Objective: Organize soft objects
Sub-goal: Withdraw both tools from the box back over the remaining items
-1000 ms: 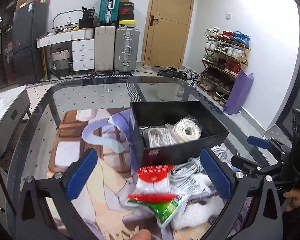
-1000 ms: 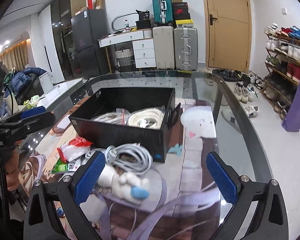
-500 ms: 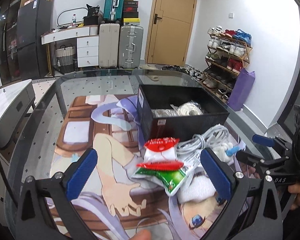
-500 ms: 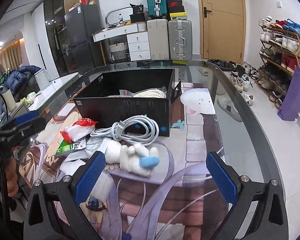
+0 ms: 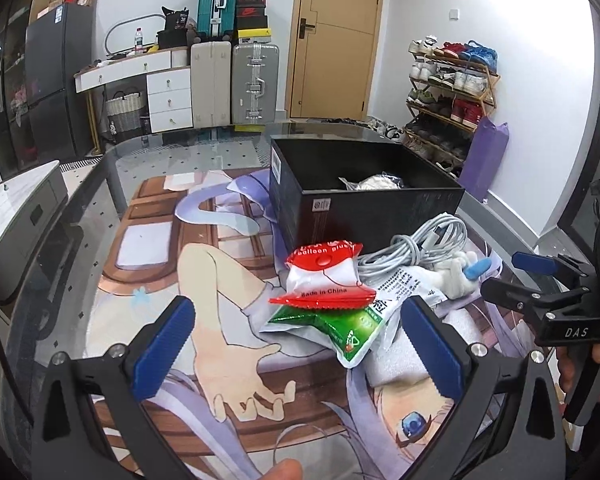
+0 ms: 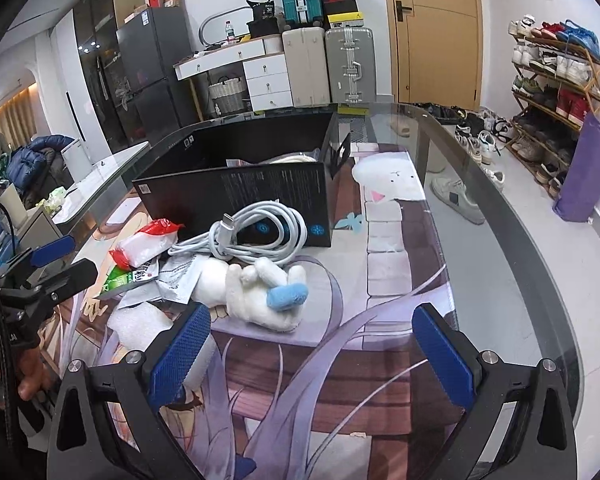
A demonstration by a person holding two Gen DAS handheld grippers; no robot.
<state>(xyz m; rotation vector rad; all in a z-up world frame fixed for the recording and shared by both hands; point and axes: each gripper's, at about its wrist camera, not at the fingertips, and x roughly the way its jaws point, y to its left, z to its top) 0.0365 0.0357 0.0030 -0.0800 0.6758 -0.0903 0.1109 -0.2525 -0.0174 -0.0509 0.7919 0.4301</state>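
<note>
— What lay on the mat?

— A black box (image 6: 236, 184) stood open at twelve o'clock, with a bagged coil of white cord (image 5: 376, 182) low inside. Touching its near wall was a coiled white cable (image 6: 260, 232). Just at its six o'clock a white plush toy (image 6: 256, 292) with a blue tip lay on its side.

— And at nine o'clock of the toy?

— A red-and-white packet (image 5: 326, 274) rested on a green-and-white pouch (image 5: 340, 326), beside a printed white sachet (image 6: 180, 280). A white foam piece (image 6: 140, 322) lay nearest, at seven o'clock.
</note>
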